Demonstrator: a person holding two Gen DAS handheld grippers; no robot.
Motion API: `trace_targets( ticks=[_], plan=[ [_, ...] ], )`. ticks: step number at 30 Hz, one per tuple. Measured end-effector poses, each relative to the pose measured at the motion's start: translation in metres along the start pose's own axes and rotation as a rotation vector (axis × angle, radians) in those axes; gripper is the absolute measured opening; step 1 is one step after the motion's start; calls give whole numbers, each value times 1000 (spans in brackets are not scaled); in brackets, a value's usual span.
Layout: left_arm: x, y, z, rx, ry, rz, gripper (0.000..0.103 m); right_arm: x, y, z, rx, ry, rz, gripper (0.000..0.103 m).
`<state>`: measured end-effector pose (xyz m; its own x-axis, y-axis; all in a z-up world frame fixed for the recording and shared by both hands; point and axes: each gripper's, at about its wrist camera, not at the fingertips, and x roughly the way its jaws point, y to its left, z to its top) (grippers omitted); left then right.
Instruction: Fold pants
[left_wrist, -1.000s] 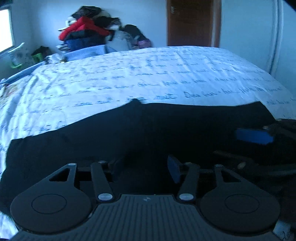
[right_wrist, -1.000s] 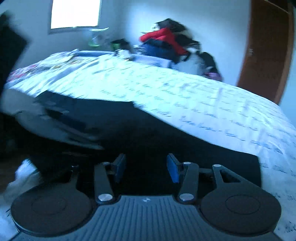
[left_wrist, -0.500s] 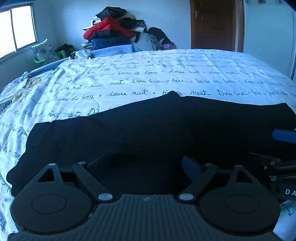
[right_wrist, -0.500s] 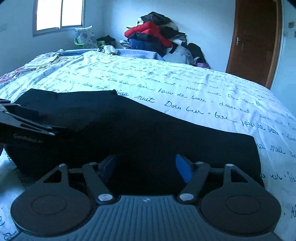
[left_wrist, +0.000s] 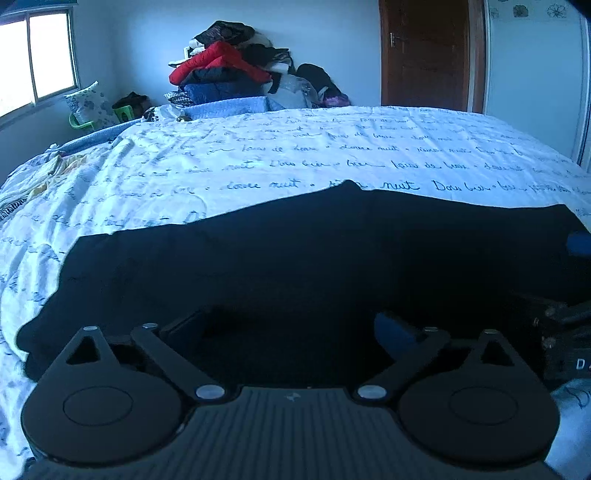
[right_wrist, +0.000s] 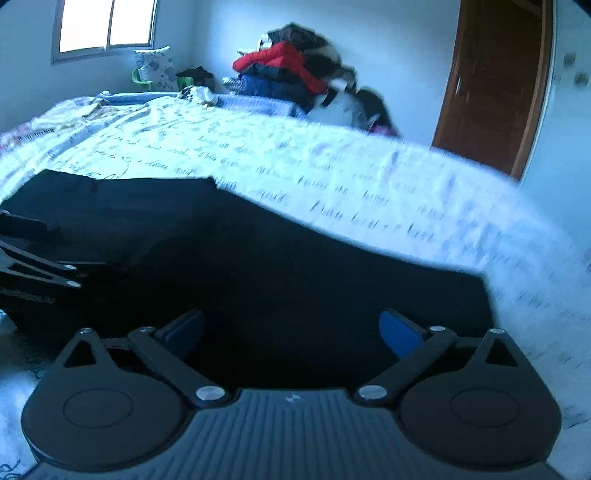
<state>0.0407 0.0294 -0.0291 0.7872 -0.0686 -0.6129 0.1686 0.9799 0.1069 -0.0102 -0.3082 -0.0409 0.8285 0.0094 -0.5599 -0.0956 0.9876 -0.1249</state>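
Observation:
Black pants (left_wrist: 295, 251) lie flat in a long band across the near part of the bed, and they show again in the right wrist view (right_wrist: 295, 266). My left gripper (left_wrist: 288, 328) hovers low over their near edge; its jaws are opening wide, the pads press on nothing, and only flat cloth lies below the gap. My right gripper (right_wrist: 291, 328) stands over the right end of the pants, jaws also opening, with no cloth pinched. Each gripper shows at the other view's edge: the right gripper (left_wrist: 565, 332) and the left gripper (right_wrist: 37, 266).
The bed's white sheet (left_wrist: 295, 155) with handwritten script stretches beyond the pants. A pile of clothes (left_wrist: 229, 74) stands against the far wall. A wooden door (left_wrist: 424, 55) is at the back right, a window (left_wrist: 37, 59) at the left.
Both grippers' jaws have spread from half closed to wide apart. The pants have settled flat on the bed. The left gripper has shifted sideways along them.

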Motion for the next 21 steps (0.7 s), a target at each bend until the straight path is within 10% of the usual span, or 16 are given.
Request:
trace_targets(
  ticks=[10, 13, 21],
  plan=[
    [-9, 92, 10, -195, -24, 238, 95, -44, 81, 35, -297, -197, 166, 101],
    [3, 115, 3, -231, 89, 170, 88, -40, 112, 40, -388, -195, 237, 101],
    [-34, 173, -1, -479, 31, 159, 62, -50, 194, 36, -689, -296, 298, 81]
  ],
)
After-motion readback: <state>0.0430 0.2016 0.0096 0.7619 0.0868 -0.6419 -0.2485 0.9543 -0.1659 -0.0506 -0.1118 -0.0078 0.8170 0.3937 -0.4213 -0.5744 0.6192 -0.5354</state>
